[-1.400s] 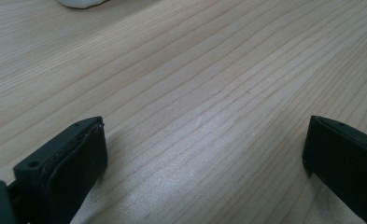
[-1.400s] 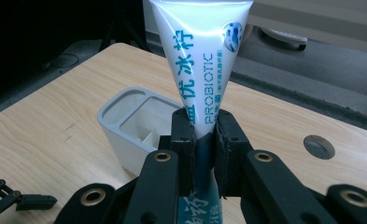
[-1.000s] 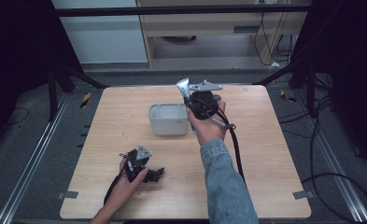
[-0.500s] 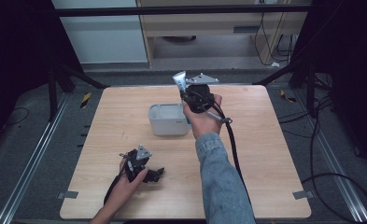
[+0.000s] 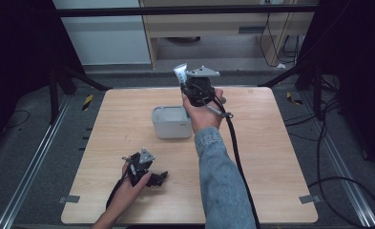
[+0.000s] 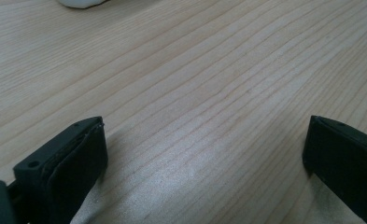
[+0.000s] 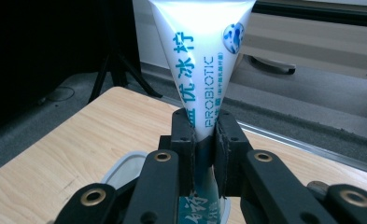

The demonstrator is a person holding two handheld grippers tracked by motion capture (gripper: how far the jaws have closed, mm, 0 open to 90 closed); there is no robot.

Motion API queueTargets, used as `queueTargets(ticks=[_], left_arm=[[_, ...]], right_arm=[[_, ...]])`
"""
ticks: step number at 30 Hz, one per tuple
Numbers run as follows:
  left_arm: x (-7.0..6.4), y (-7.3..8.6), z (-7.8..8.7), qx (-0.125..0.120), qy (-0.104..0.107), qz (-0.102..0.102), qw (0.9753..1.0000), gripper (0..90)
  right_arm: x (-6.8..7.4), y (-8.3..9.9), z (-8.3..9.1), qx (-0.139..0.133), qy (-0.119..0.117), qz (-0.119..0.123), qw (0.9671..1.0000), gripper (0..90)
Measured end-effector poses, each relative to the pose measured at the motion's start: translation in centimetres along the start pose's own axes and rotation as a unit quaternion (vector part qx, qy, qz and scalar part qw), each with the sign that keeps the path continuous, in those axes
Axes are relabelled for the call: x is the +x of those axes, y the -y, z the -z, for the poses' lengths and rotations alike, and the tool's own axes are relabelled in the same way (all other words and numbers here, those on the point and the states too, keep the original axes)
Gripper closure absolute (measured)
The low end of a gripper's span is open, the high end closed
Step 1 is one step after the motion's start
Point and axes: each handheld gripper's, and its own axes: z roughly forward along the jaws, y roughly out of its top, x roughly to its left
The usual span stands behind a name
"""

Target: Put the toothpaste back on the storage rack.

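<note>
At the near edge of the wooden counter (image 5: 271, 157), the person's left hand (image 5: 128, 186) rests the left gripper (image 5: 144, 168) low on the bare wood; in the left gripper view its two black jaws stand wide apart with nothing but wood grain between them; a sliver of something white sits at the far top edge of that view. Farther in, near the middle of the counter, stands a pale grey box (image 5: 171, 122), open at the top; the right forearm in a blue denim sleeve (image 5: 221, 181) reaches past its right side. Above the far rim of the box, the right gripper (image 5: 189, 86) is held raised off the counter; its jaws are clamped tight on a white tube (image 7: 197, 70) printed with blue characters and the word PROBIOTIC; the tube's flat wide end points up, away from the box.
</note>
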Motion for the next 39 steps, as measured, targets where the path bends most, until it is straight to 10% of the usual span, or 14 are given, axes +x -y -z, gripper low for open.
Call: queueTargets(ticks=[39], left_arm=[[0.0, 0.0, 0.0, 0.000, 0.001, 0.000, 1.0000, 0.0]], right_arm=[[0.9, -1.0, -4.6, -0.021, 0.000, -0.019, 0.9996, 80.0]])
